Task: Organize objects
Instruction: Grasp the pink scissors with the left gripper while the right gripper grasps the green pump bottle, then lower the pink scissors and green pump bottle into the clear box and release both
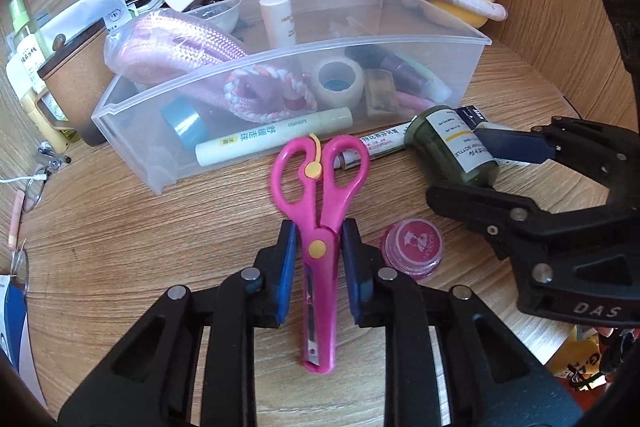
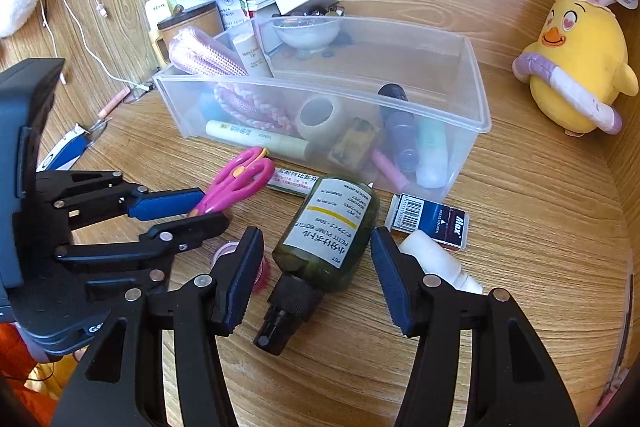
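Left wrist view, lower centre: left gripper (image 1: 319,255) pinched on pink scissors (image 1: 319,211), on desk before half-filled clear bin (image 1: 256,131). Right gripper (image 2: 316,275) agape astride green bottle (image 2: 326,231), ungrasped. Both unbinned.

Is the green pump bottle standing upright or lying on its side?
On its side. The green pump bottle lies flat on the desk, black nozzle toward the camera, label sideways.

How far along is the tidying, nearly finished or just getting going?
Partway, I'd say. The clear bin already holds tape rolls, tubes and a braided rope. The left claw has closed around the pink scissors; the right claw straddles the green pump bottle, not yet gripping. The staple box and pink jar still wait on the desk.
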`<state>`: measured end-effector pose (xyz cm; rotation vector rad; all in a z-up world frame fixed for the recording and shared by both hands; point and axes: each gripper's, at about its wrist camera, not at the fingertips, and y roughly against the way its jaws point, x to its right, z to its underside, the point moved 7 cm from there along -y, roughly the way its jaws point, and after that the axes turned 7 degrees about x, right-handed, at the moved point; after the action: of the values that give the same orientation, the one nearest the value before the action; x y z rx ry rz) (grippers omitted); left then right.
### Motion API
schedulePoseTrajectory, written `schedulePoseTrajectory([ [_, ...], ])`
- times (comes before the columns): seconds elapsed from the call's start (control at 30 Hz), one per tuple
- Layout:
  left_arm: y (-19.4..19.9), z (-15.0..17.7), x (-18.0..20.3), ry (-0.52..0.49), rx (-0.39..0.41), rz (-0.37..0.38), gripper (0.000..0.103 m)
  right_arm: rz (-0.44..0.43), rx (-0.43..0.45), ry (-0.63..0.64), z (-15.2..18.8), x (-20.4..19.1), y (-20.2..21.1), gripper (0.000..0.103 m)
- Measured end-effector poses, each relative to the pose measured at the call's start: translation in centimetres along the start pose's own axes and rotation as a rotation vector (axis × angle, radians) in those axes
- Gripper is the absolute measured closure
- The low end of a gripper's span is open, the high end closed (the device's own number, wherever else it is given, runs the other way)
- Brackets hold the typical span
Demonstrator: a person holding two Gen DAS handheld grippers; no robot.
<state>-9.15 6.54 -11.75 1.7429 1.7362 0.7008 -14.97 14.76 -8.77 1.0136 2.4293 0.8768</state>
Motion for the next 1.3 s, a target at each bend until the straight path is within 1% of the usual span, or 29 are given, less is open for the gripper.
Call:
schedulePoseTrajectory([
  [0.07, 0.1, -0.2, -0.4, 0.009, 0.006, 0.009, 0.083, 0.002, -0.016, -0.005, 0.1, 0.1, -0.4, 0.051],
  [0.17, 0.5, -0.6, -0.9, 0.018, 0.023, 0.016, 0.085, 0.021, -0.013, -0.020, 0.1, 0.3, -0.6, 0.055],
  [0.3, 1.3, -1.2, -1.3, 0.023, 0.055, 0.021, 0.095, 0.020, -0.007, -0.036, 0.1, 0.5, -0.5, 0.059],
  [0.37, 1.6, -1.4, -1.6, 0.030, 0.059, 0.038, 0.095, 0.016, -0.003, -0.045, 0.2, 0.5, -0.3, 0.061],
  [0.5, 1.1, -1.2, -2.1, 0.027, 0.052, 0.031, 0.095, 0.014, -0.003, -0.047, 0.4, 0.5, -0.1, 0.062],
  [0.57, 1.0, -1.2, -2.2, 0.030, 0.044, 0.046, 0.095, 0.010, -0.003, -0.048, 0.5, 0.4, 0.0, 0.062],
  [0.67, -0.1, -0.9, -2.2, 0.034, 0.007, 0.064, 0.095, 0.009, -0.002, -0.045, 0.5, 0.2, 0.0, 0.062],
  [0.73, -0.9, -0.5, -2.3, 0.040, -0.014, 0.062, 0.095, 0.007, 0.003, -0.048, 0.4, 0.0, 0.0, 0.062],
  [0.8, -0.9, -0.7, -2.3, 0.037, -0.004, 0.043, 0.095, 0.004, 0.010, -0.048, 0.4, -0.2, 0.2, 0.062],
  [0.87, -0.7, -0.8, -2.4, 0.050, 0.005, 0.054, 0.095, 0.007, 0.026, -0.046, 0.1, -0.2, 0.7, 0.062],
  [1.0, 0.3, -1.2, -2.7, 0.050, 0.032, 0.034, 0.095, 0.005, 0.053, -0.043, -0.4, -0.3, 1.6, 0.063],
  [1.3, 3.6, -3.6, -3.5, 0.055, 0.138, 0.041, 0.095, 0.004, 0.123, -0.054, -2.3, -0.3, 3.8, 0.063],
])
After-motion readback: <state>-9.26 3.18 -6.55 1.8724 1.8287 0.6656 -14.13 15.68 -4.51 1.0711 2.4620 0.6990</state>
